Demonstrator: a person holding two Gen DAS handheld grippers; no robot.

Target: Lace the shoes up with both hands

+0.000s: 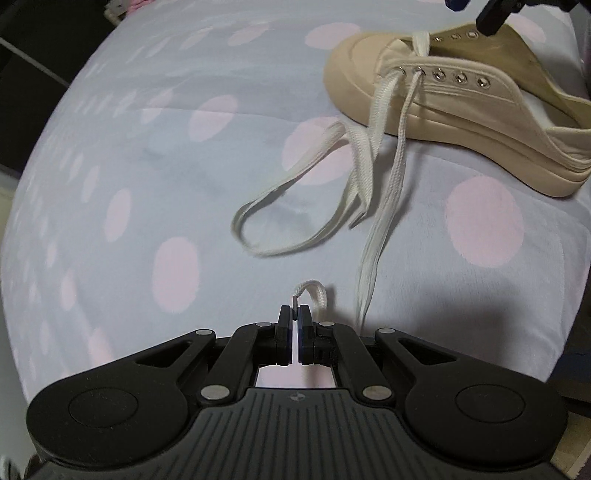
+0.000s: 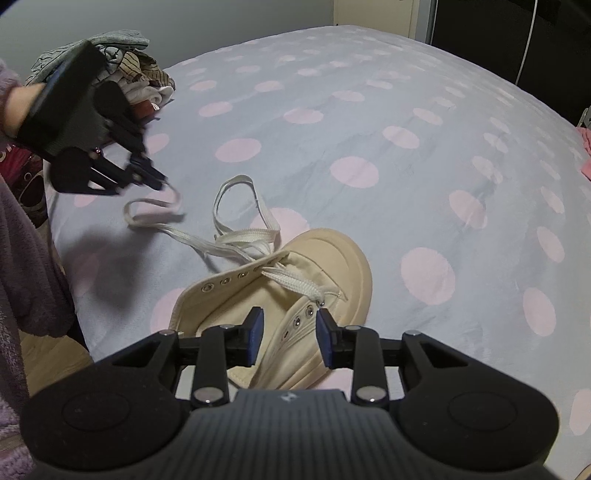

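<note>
A cream canvas shoe (image 1: 461,107) lies on a dotted bedspread (image 1: 155,155), its toe pointing left in the left wrist view. Its white lace (image 1: 370,147) runs from the front eyelets and loops loosely over the bed. My left gripper (image 1: 294,314) is shut on the lace's tip, low over the bedspread and well away from the shoe. In the right wrist view the shoe (image 2: 332,254) lies just below my right gripper (image 2: 290,332), whose jaws stand apart on either side of the right eyelet flap without pressing on it. The left gripper (image 2: 162,182) shows blurred at the left, trailing the lace (image 2: 236,206).
A pile of folded clothes (image 2: 122,74) sits at the bed's far left corner. A person's fuzzy purple sleeve (image 2: 26,258) fills the left edge. Dark furniture (image 2: 498,33) stands behind the bed, and a pink cloth (image 2: 585,155) lies at the right edge.
</note>
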